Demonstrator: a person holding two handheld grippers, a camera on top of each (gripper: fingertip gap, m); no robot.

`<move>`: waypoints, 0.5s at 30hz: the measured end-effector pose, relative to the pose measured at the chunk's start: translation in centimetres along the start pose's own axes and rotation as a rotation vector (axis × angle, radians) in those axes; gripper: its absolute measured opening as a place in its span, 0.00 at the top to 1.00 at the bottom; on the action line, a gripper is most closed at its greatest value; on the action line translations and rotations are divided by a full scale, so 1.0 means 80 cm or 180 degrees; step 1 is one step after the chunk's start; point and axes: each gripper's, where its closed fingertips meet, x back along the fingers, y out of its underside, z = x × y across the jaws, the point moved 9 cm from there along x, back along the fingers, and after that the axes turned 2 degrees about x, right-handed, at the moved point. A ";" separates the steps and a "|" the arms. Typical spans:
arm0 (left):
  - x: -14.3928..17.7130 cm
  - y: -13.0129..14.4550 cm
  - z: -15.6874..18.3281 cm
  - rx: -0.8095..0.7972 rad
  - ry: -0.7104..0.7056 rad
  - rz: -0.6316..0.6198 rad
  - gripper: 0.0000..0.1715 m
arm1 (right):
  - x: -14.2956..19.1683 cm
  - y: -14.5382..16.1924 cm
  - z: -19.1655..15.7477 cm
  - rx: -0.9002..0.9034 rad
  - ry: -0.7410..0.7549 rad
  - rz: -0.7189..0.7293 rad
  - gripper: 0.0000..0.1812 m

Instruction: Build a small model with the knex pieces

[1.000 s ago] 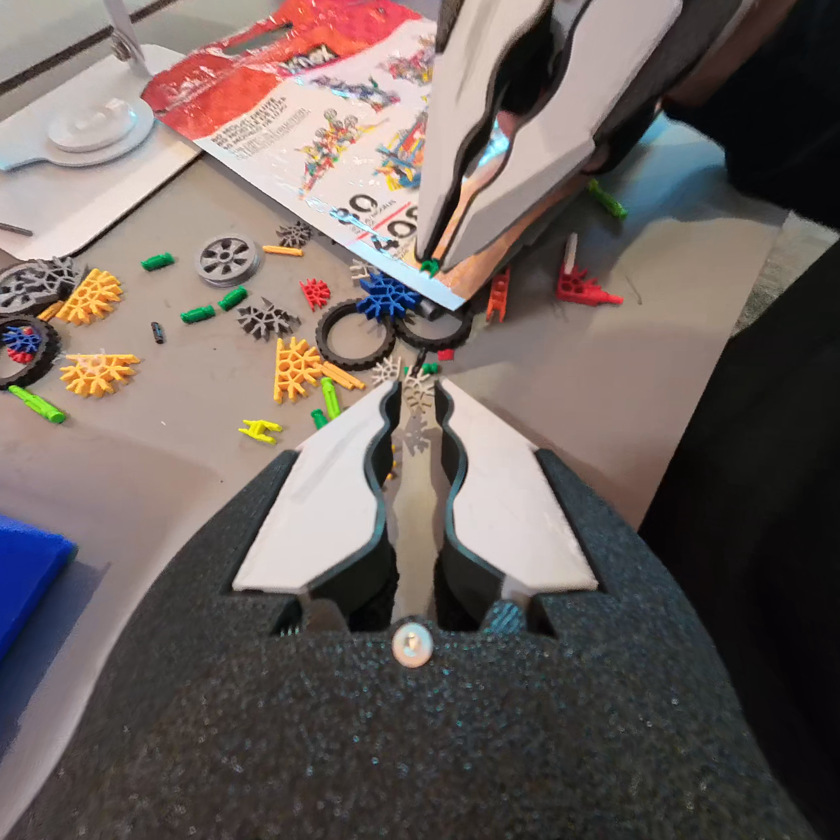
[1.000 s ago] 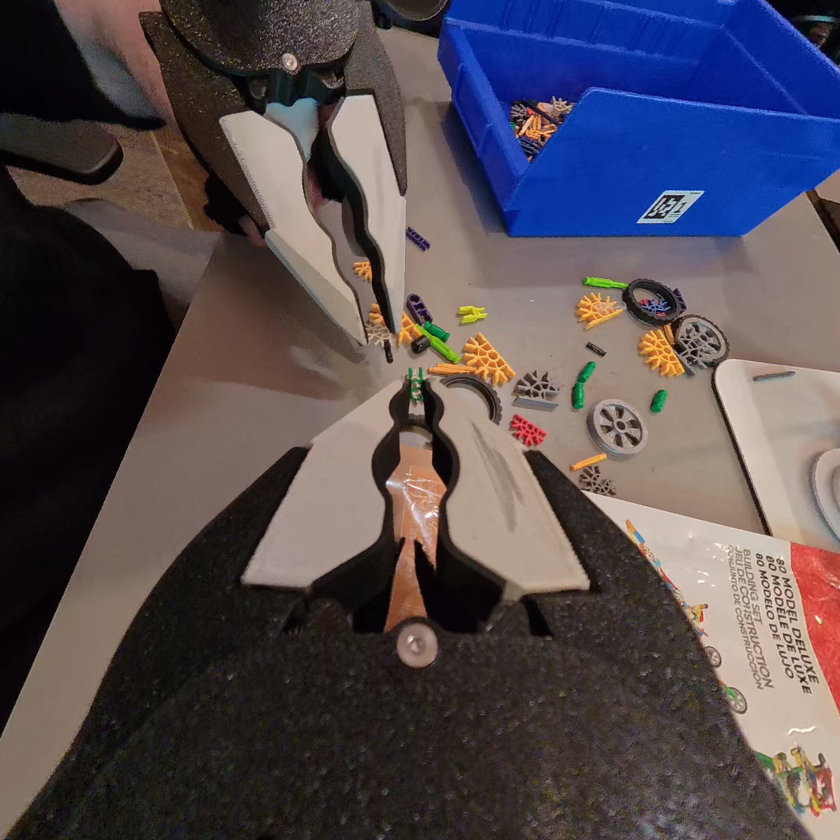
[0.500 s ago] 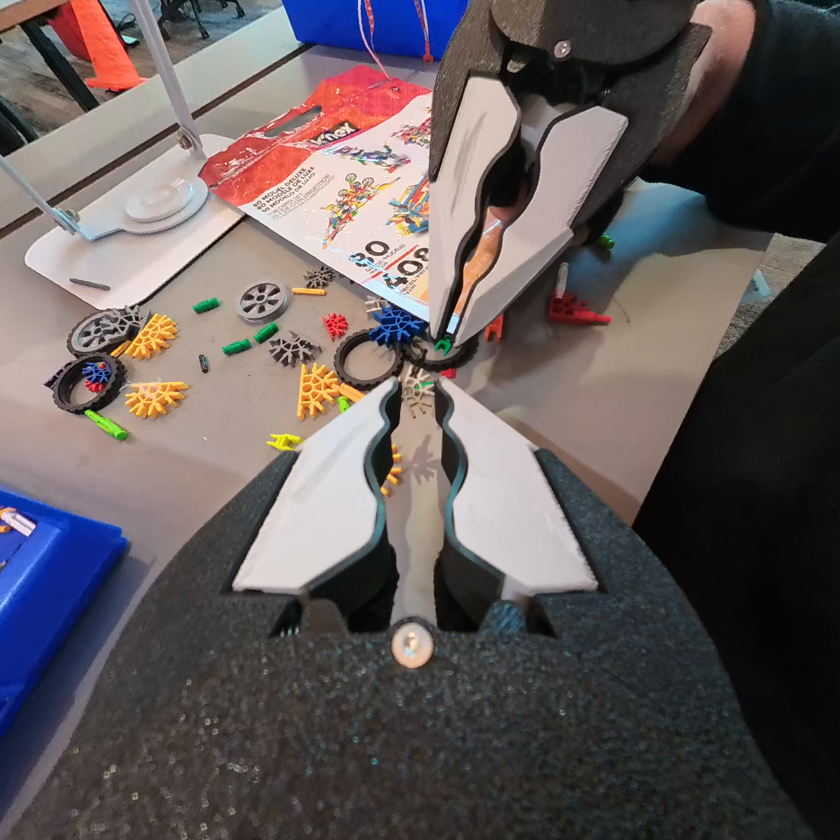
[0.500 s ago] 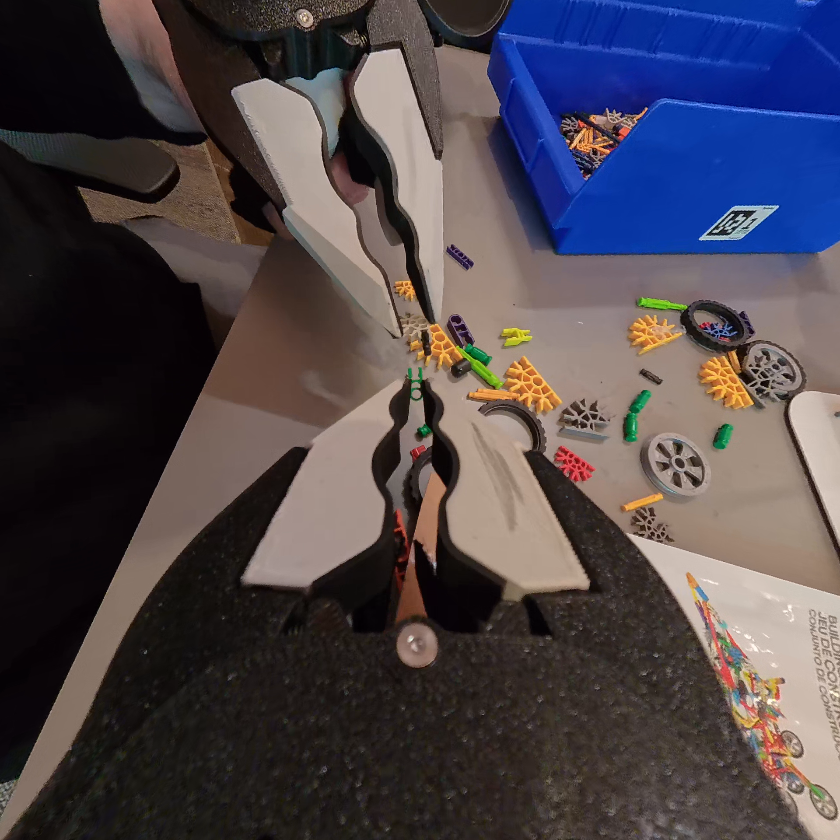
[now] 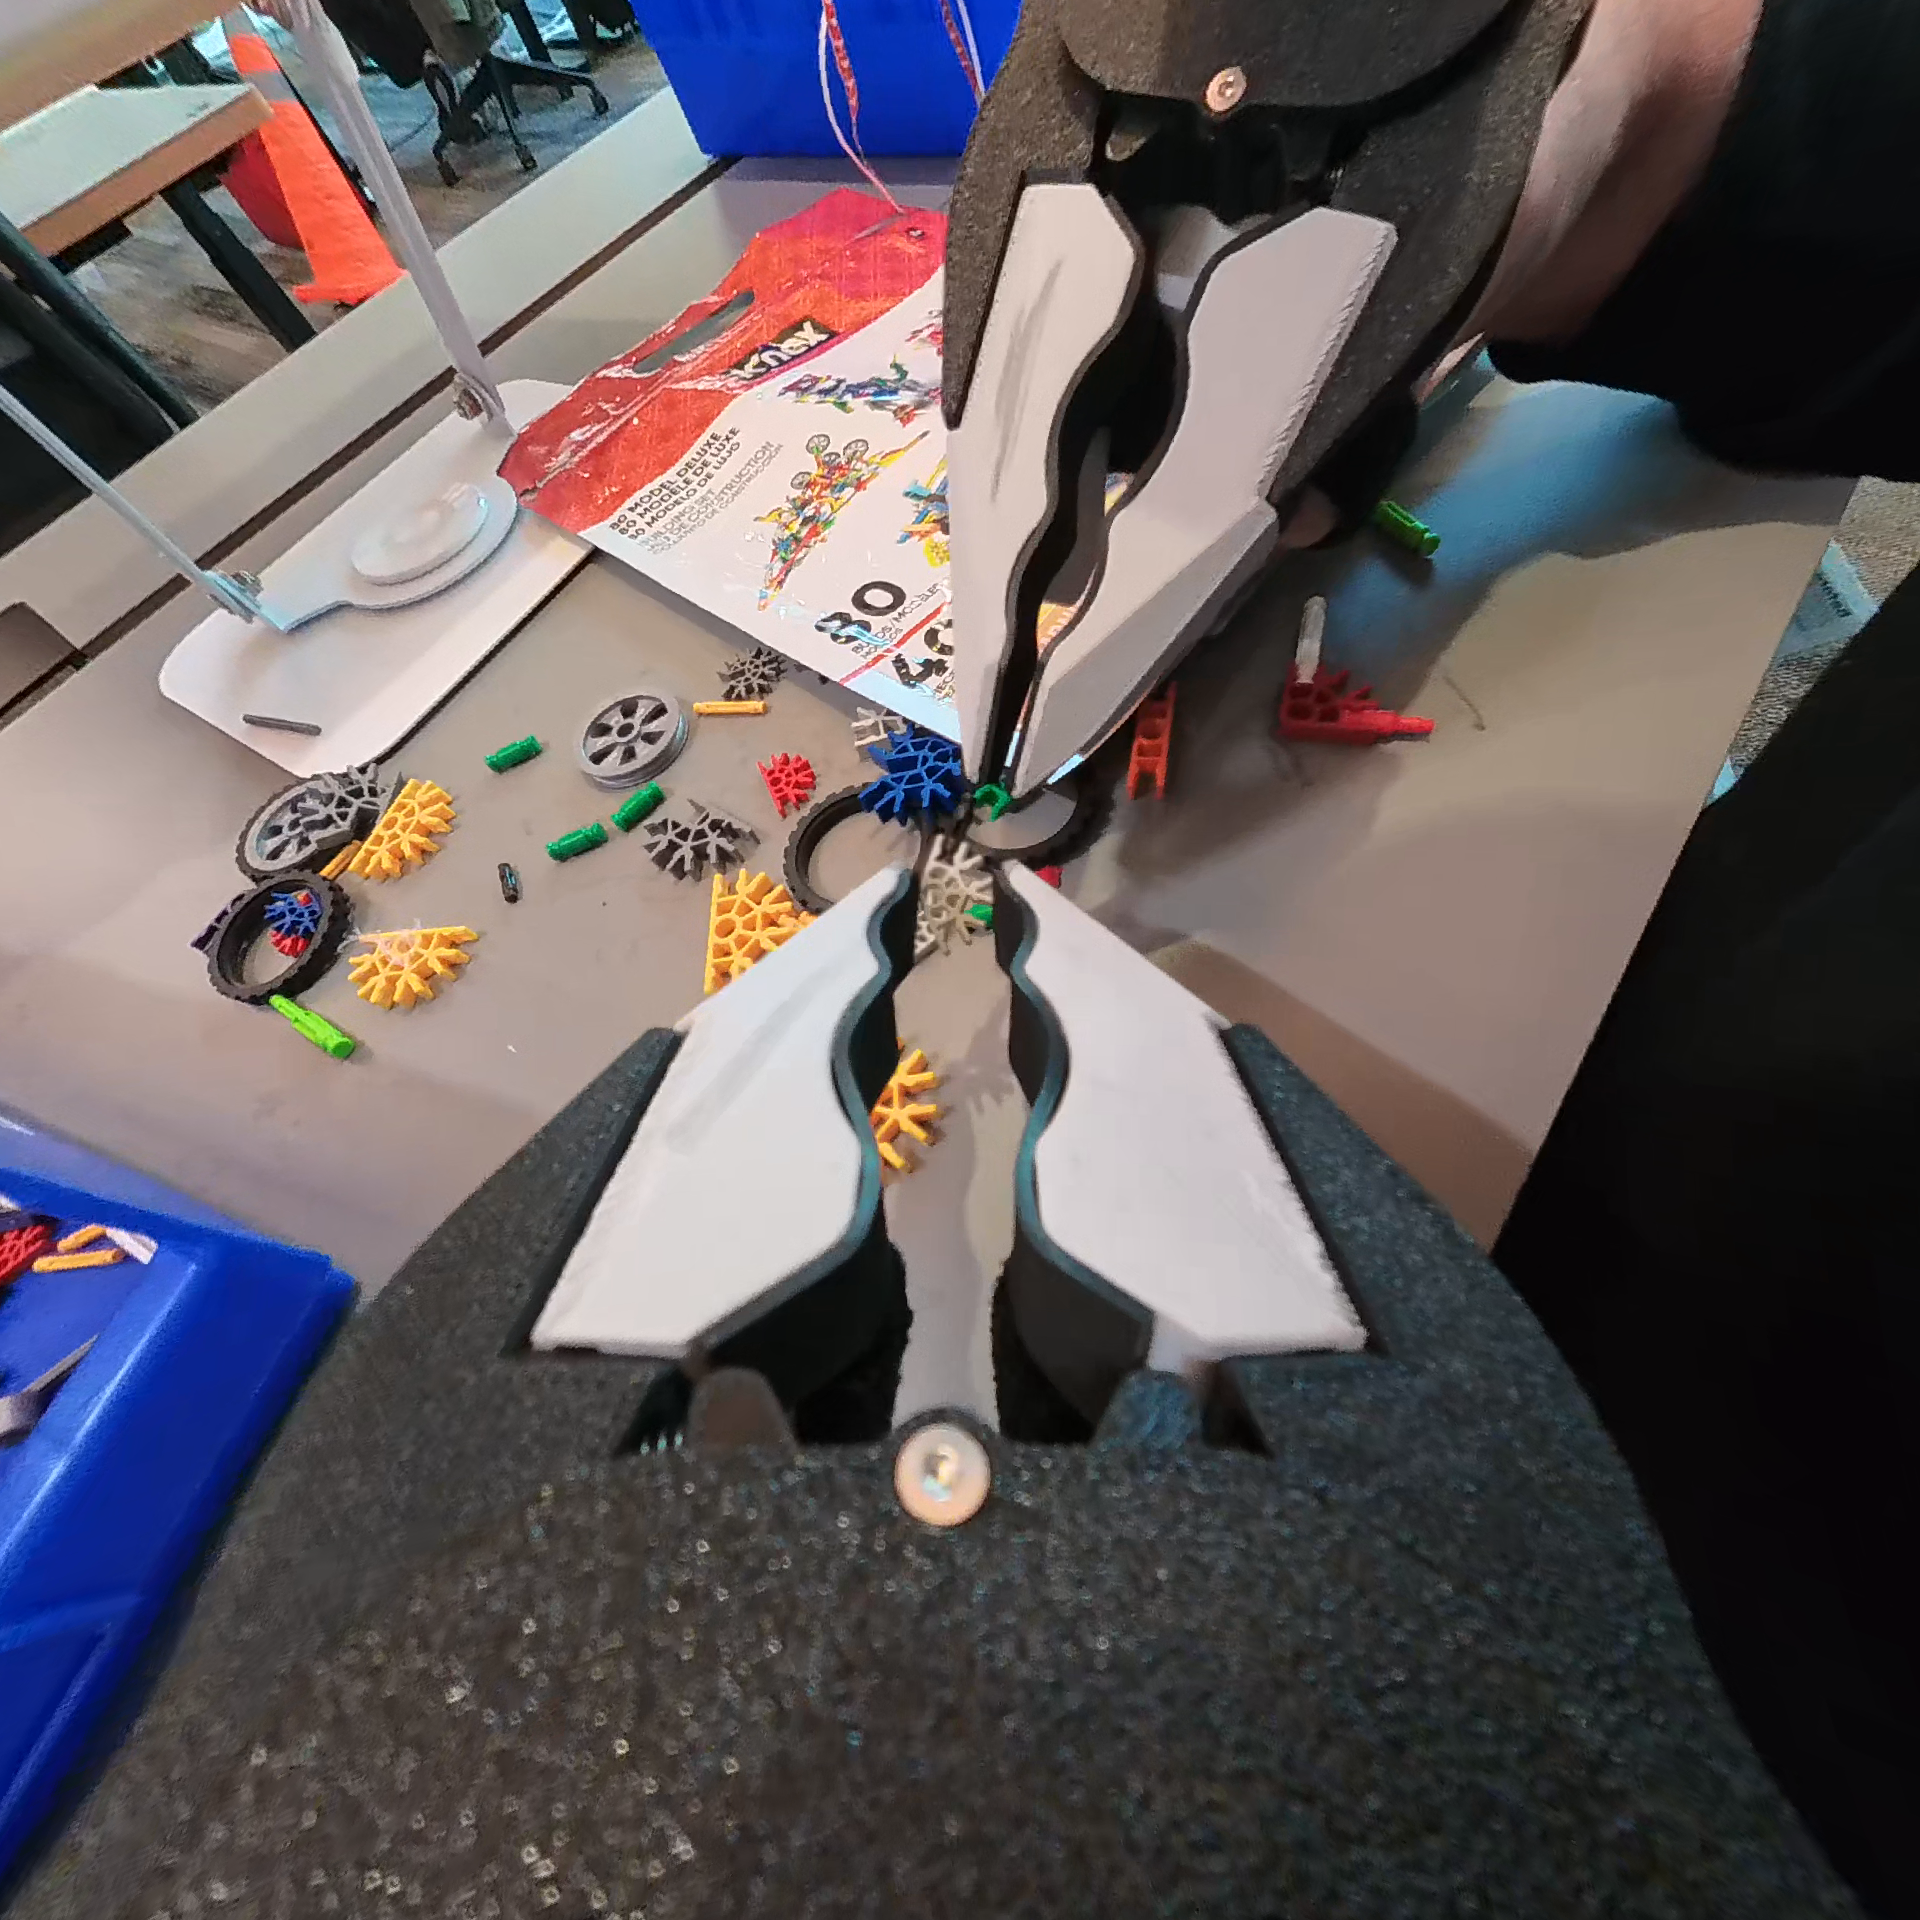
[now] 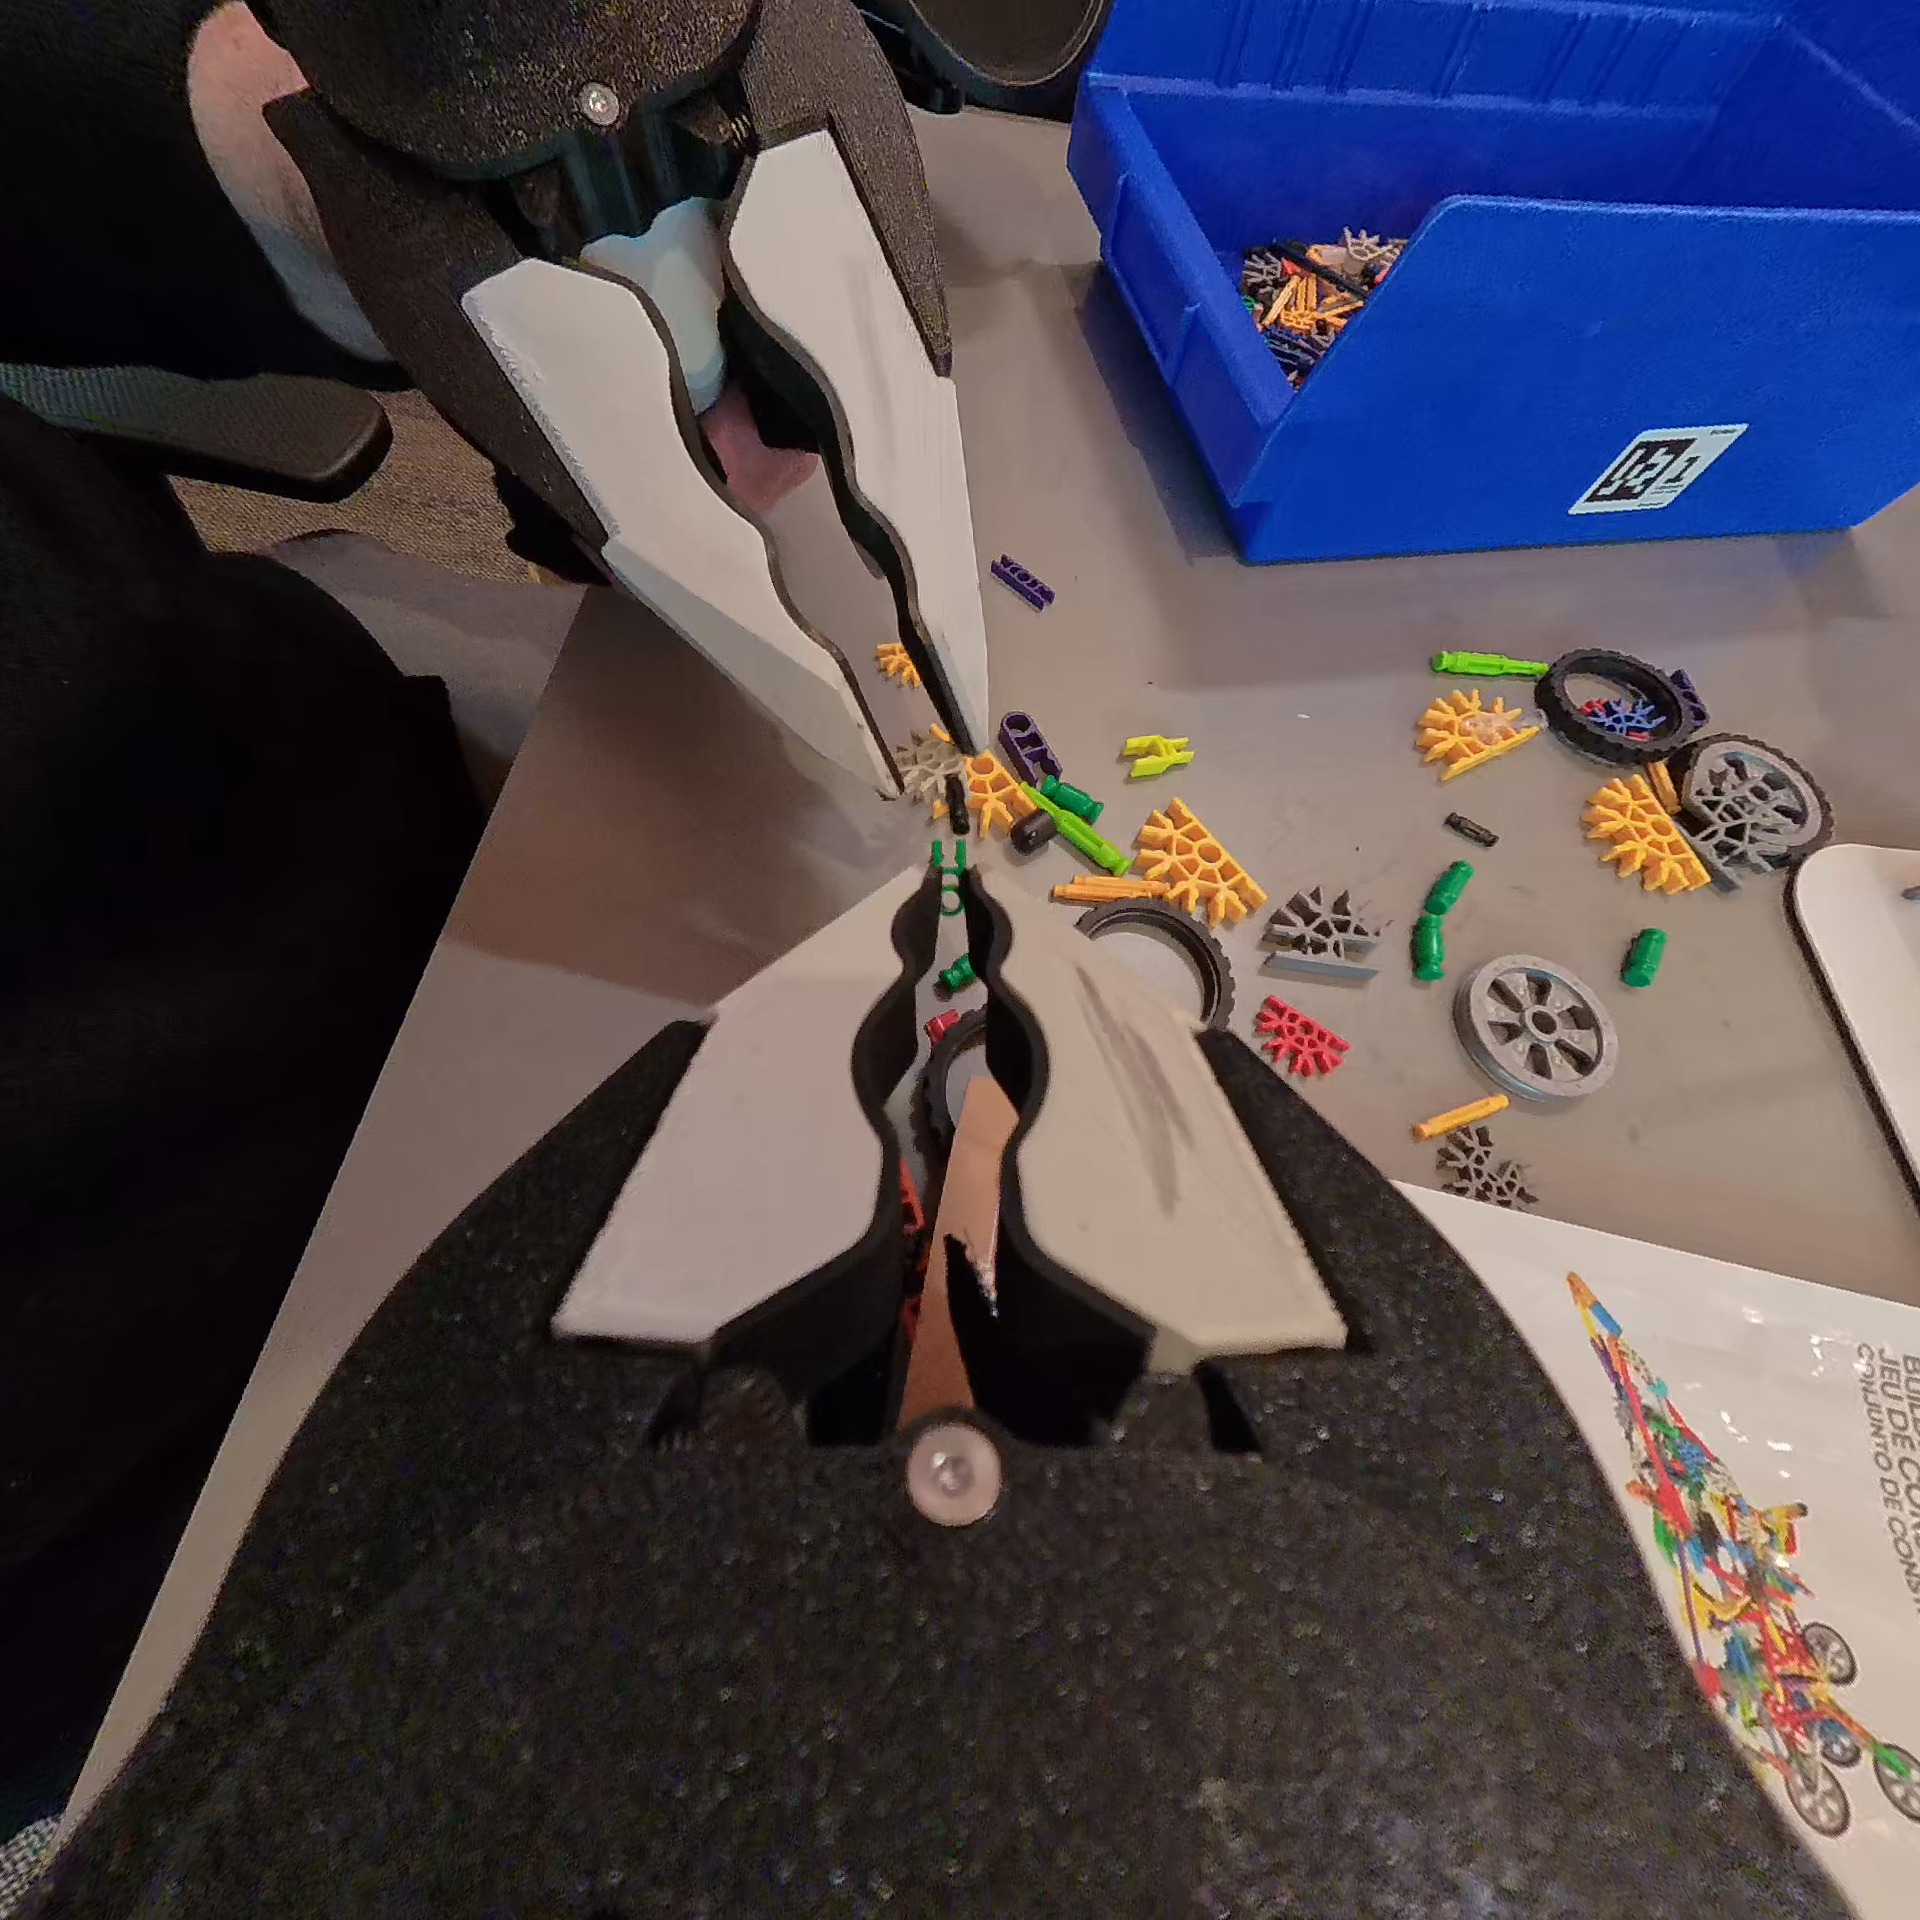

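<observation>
Right tongs are clamped on a small green clip connector, held above the grey tabletop with the clip's forked end poking out past the tips. Same clip shows in the left wrist view at the right tongs' tips, just over a black tire ring and a blue snowflake connector. Left tongs are slightly apart, nothing gripped; a pale grey snowflake connector lies on the tabletop in line with the gap, and a yellow connector shows lower between the fingers. In the right wrist view the left tongs' tips hover just above that grey piece, beside a purple connector and a green rod. The two tongs point tip to tip, near each other but apart. Loose parts scattered around: yellow fan connector, grey wheel hub, red connector. Blue bin with more parts sits at the far side; printed packaging sheet lies flat behind the pile.
</observation>
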 end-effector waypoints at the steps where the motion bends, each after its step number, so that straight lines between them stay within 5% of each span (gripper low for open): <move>1: -0.001 0.000 0.000 -0.0002 0.0002 -0.0011 0.93 | 0.000 0.000 0.000 -0.0001 0.0004 -0.0010 0.99; 15: -0.008 0.004 0.001 0.0043 0.0008 -0.0074 0.93 | 0.005 0.003 0.003 0.0015 0.0115 -0.0088 0.99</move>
